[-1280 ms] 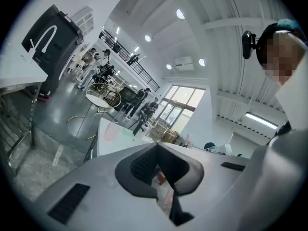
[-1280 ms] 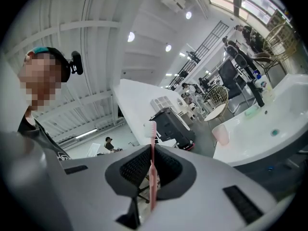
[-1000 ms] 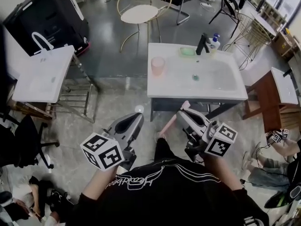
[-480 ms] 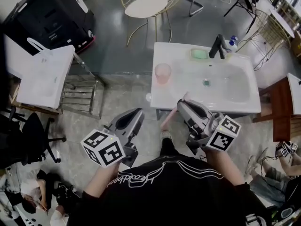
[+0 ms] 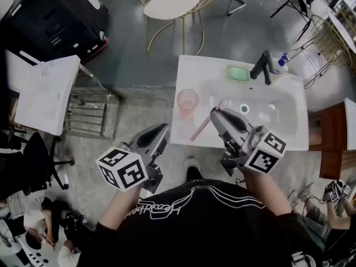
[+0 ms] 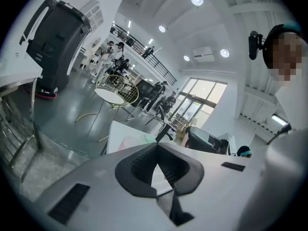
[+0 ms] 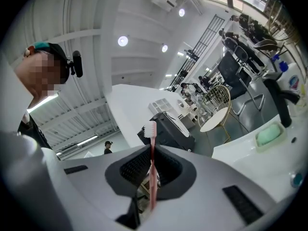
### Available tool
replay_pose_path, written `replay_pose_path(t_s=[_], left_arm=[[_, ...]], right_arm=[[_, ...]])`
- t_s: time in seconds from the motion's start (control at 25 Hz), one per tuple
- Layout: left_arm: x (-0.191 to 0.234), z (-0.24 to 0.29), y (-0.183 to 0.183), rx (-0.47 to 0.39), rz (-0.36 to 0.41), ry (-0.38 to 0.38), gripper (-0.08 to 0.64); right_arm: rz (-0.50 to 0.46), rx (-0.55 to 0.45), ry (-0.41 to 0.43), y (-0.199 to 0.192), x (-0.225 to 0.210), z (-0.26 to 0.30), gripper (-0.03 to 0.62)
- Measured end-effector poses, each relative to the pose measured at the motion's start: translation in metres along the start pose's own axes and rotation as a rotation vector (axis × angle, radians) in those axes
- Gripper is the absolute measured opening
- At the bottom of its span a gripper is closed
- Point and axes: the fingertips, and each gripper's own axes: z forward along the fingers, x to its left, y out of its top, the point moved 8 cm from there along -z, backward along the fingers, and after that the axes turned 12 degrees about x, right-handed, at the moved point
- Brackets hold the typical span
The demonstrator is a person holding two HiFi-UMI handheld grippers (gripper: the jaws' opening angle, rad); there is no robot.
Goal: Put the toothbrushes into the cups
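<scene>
A translucent pink cup (image 5: 187, 100) stands on the left part of the white sink counter (image 5: 194, 71); its faint pink shape (image 6: 126, 141) also shows past the left jaws. My right gripper (image 5: 214, 113) is shut on a pink toothbrush (image 5: 201, 130) and hovers over the counter's front, just right of the cup. In the right gripper view the toothbrush (image 7: 152, 177) stands upright between the jaws, bristle head on top. My left gripper (image 5: 161, 129) is shut with nothing in it, off the counter's front left edge and below the cup.
A black faucet (image 5: 261, 67), a green soap dish (image 5: 237, 72) and a pump bottle (image 5: 282, 62) line the back of the basin. A white side table (image 5: 44, 90) with a metal rack stands left. A round table (image 5: 169, 3) is behind, and a brown cabinet (image 5: 334, 143) right.
Both grippers have moved forward to the sink. The right gripper with the toothbrush, earlier short of the counter's front edge, now hangs over it beside the cup. Neither gripper's jaws have changed.
</scene>
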Motion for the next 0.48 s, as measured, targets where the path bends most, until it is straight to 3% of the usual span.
replay_pose_path(t_s=[0.48], left_arm=[[0.019,0.02,0.042,-0.052,-0.015,0.045,0.005]], right_arm=[[-0.082,-0.005,0.044,0.054,-0.04,0.04,0.041]])
